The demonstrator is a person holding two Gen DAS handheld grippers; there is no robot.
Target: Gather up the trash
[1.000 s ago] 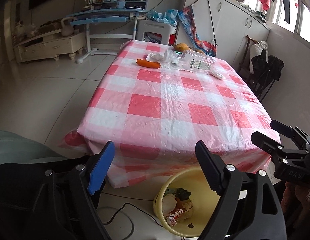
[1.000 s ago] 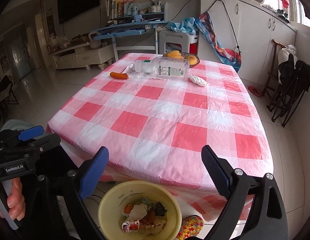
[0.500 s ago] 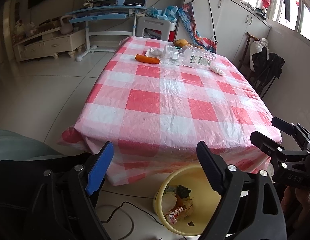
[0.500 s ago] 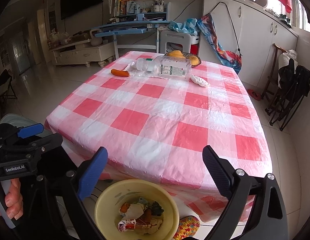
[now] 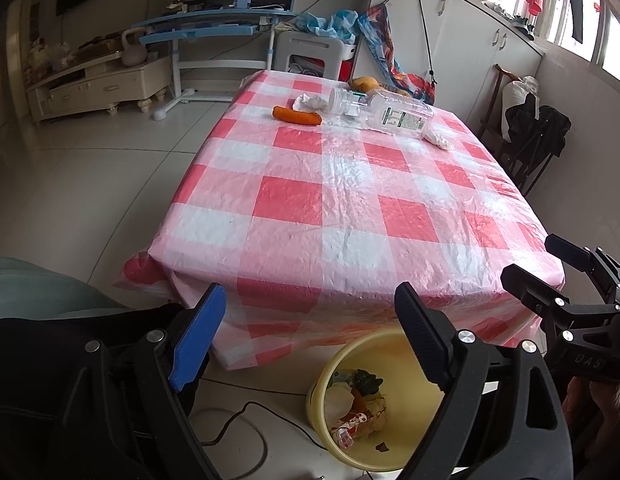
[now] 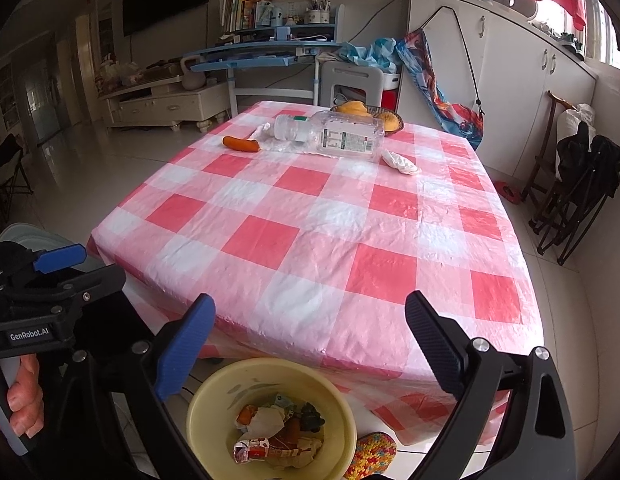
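Lying clear ribbed bottle (image 6: 330, 136), crinkled checked tablecloth (image 6: 330, 220)

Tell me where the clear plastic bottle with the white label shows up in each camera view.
Left wrist view: the clear plastic bottle with the white label lies on its side at the table's far end, upper centre-right.
Right wrist view: the same bottle lies upper centre.
Shared landmark: the orange carrot, just left of the bottle in both.
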